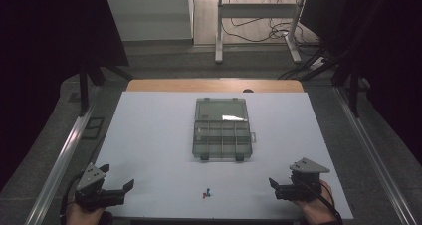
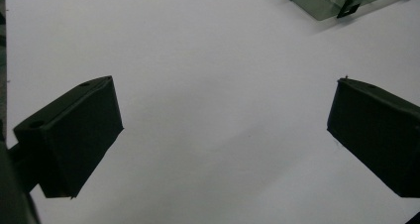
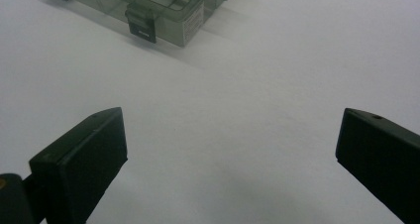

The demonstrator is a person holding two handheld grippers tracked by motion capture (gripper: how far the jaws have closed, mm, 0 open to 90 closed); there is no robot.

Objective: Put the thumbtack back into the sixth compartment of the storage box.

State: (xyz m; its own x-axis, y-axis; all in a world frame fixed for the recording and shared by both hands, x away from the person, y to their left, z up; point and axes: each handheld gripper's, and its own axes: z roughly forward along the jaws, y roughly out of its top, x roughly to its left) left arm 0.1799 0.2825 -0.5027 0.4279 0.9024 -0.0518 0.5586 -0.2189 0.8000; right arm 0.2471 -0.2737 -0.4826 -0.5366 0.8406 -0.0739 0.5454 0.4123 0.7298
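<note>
White table (image 1: 149,135) lies open around the central organizer box (image 1: 221,140).

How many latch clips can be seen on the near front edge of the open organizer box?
2. On the clear organizer box, the left latch clip sits near the front left corner and the right latch clip near the front right corner. Others may be hidden.

White table top (image 1: 149,135) carrying an open clear compartment box (image 1: 221,140) mid-surface and a few small red and blue pieces (image 1: 207,193) near the front edge.
</note>
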